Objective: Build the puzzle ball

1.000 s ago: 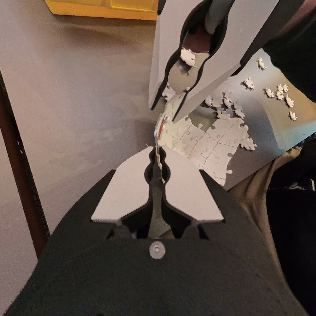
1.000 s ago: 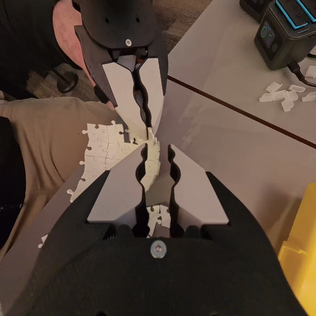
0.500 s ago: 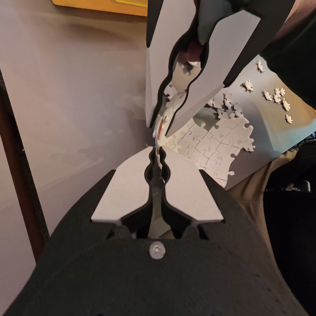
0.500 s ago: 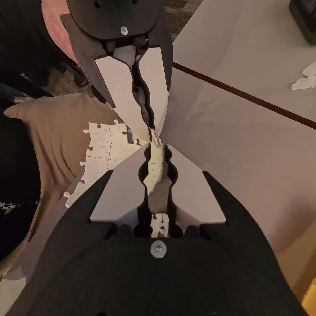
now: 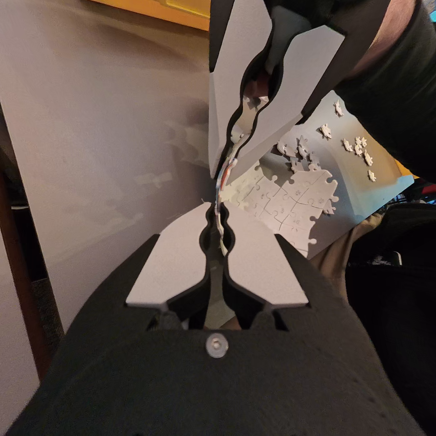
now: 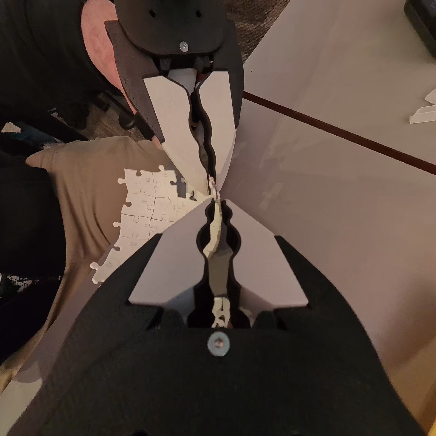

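Observation:
A thin curved strip of joined white puzzle pieces point(image 5: 220, 188) is held on edge above the table, with coloured print on its outer face. My left gripper point(image 5: 217, 206) is shut on its near end. My right gripper point(image 5: 220, 177) comes from the opposite side and is shut on the other end, tip to tip with the left. In the right wrist view the strip point(image 6: 215, 223) sits between my right gripper's point(image 6: 217, 201) jaws, and the left gripper point(image 6: 213, 181) faces it. A flat joined sheet of white pieces point(image 5: 290, 200) lies at the table edge; it also shows in the right wrist view point(image 6: 146, 205).
Loose white pieces point(image 5: 358, 148) lie scattered on the grey table point(image 5: 106, 141) beyond the sheet. A yellow bin point(image 5: 165, 9) stands at the far side. A dark seam point(image 6: 330, 132) splits the tabletop. A person's tan trouser leg point(image 6: 82, 188) is beside the table edge. The tips of both grippers are at nearly the same place.
My right gripper has moved in toward the left one and its jaws have closed from open onto the curved strip. My left gripper has kept its hold and barely moved.

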Motion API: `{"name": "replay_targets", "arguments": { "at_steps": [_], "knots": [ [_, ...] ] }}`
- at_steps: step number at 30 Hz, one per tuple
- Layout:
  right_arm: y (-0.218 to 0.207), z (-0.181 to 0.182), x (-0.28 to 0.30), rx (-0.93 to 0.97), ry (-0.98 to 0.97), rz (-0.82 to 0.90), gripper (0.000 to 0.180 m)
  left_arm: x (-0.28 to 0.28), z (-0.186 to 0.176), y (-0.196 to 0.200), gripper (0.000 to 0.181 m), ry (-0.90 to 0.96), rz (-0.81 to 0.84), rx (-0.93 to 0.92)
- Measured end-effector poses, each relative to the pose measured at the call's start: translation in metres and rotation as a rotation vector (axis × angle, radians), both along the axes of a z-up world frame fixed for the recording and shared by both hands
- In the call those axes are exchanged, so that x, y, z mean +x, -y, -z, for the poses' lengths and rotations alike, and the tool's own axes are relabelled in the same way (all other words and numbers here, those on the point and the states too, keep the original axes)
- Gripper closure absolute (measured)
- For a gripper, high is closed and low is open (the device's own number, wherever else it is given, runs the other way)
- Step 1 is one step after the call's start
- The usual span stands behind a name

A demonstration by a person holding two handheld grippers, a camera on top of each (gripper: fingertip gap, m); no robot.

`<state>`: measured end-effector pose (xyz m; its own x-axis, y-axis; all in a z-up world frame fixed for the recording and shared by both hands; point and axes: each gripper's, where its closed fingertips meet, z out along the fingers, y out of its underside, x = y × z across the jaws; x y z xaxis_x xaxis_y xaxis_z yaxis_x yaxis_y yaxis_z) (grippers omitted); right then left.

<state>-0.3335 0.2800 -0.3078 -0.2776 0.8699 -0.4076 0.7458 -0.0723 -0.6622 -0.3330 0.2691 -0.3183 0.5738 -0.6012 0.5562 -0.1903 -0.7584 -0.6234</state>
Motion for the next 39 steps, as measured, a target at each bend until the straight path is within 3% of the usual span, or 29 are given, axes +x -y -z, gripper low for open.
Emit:
{"name": "replay_targets", "arguments": {
  "at_steps": [20,39],
  "knots": [
    [-0.0001,0.0034,-0.0003,-0.084,-0.005,0.001,0.171,-0.0011,0.0047,-0.0013,0.177,0.083,-0.015,-0.066],
    [-0.0005,0.0071,0.0013,-0.097,0.013,0.005,0.179,-0.0024,0.0037,0.0034,0.177,0.116,0.002,-0.121]
  ]
}}
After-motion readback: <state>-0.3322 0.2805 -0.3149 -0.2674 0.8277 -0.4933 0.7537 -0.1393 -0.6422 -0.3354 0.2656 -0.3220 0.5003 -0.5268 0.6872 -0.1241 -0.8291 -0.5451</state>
